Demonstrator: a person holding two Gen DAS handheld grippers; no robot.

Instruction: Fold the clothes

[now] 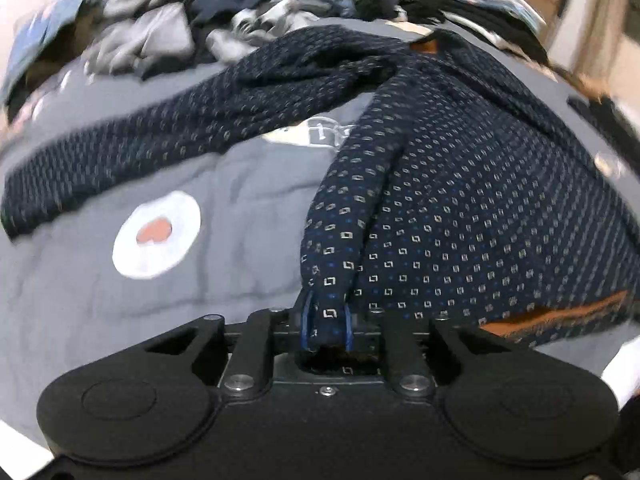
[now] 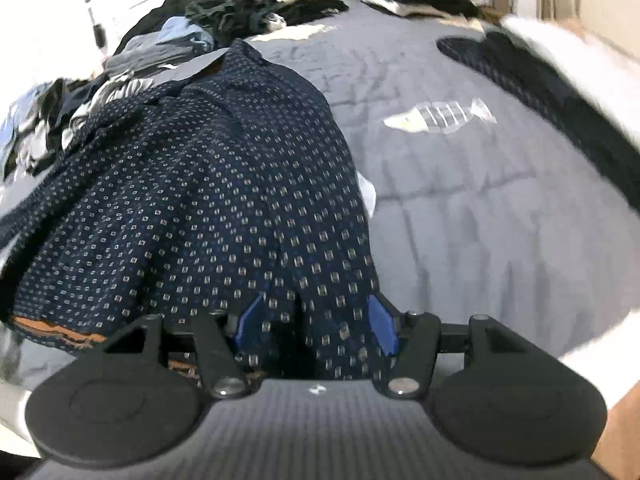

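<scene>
A navy shirt with small square dots and an orange inner lining [image 1: 460, 184] lies spread on a grey bedspread [image 1: 80, 280]. My left gripper [image 1: 328, 320] is shut on a bunched fold of the shirt's edge, its blue pads close together. One sleeve stretches away to the left [image 1: 120, 152]. In the right wrist view the same shirt [image 2: 192, 200] drapes over my right gripper [image 2: 316, 320]. Its blue pads [image 2: 382, 324] stand fairly wide with shirt cloth between them. The orange hem [image 2: 60, 330] shows at the left.
A heap of mixed clothes [image 1: 180, 28] lies at the far side of the bed, also in the right wrist view [image 2: 180, 40]. The bedspread has a white circle print [image 1: 156, 236] and a fish print [image 2: 440, 116]. Another dark patterned cloth [image 2: 540, 88] lies at the right.
</scene>
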